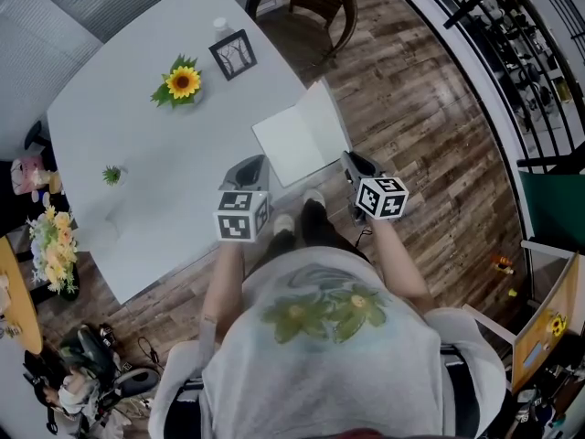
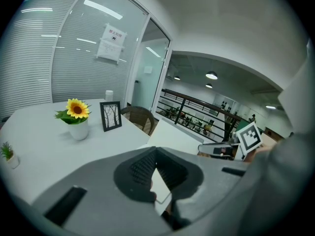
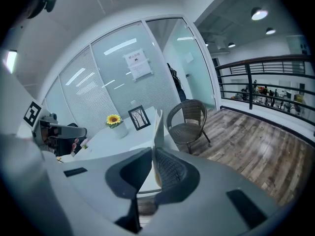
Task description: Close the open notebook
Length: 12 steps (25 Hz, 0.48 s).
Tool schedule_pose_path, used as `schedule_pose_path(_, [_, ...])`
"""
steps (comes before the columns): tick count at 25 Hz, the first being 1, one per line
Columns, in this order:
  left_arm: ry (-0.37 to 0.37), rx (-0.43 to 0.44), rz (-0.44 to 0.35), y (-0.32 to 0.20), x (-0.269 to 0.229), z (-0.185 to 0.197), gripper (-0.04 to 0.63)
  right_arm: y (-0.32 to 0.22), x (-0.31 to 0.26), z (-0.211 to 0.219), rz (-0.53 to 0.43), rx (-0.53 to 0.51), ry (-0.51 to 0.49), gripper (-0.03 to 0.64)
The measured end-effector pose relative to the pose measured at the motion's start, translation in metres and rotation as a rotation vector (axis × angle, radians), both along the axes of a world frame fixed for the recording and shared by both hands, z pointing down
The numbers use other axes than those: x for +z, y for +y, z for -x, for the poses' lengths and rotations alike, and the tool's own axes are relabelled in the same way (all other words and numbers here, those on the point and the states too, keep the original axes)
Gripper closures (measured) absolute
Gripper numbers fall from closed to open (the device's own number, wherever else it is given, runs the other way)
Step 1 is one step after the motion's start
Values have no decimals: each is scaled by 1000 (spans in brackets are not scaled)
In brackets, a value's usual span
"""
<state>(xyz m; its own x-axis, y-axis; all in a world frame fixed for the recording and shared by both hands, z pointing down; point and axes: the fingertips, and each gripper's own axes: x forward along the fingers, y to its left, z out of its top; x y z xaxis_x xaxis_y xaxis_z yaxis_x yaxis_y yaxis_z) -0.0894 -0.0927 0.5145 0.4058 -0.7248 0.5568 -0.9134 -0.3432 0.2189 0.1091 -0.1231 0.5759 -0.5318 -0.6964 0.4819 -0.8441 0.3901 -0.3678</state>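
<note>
Only from the right claw (image 3: 153,152) is the notebook (image 3: 158,126) cover seen pinched upright — left claw (image 2: 156,152) pressed together.

"Can you read the sheet (image 2: 113,43) on the glass wall, upper left of the left gripper view?"

"No, the print is too small."

"And the notebook (image 3: 158,129)?"

"In the right gripper view its raised leaf drops behind the right hand-held gripper (image 3: 153,156), which hides the lower edge. The left hand-held gripper (image 2: 156,154) shows only a white corner between its jaws."

"The bench (image 1: 137,181)?"

"In the head view its nearest corner lies under the left hand-held gripper. The white thing (image 1: 220,26) behind the picture frame (image 1: 233,54) is too small to name."
</note>
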Motion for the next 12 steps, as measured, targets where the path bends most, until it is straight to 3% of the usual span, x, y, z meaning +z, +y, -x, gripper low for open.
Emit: schedule_pose_path(12, [-3,7,0,9,-1,1,591,10,-5,11,-21,-32,20,572])
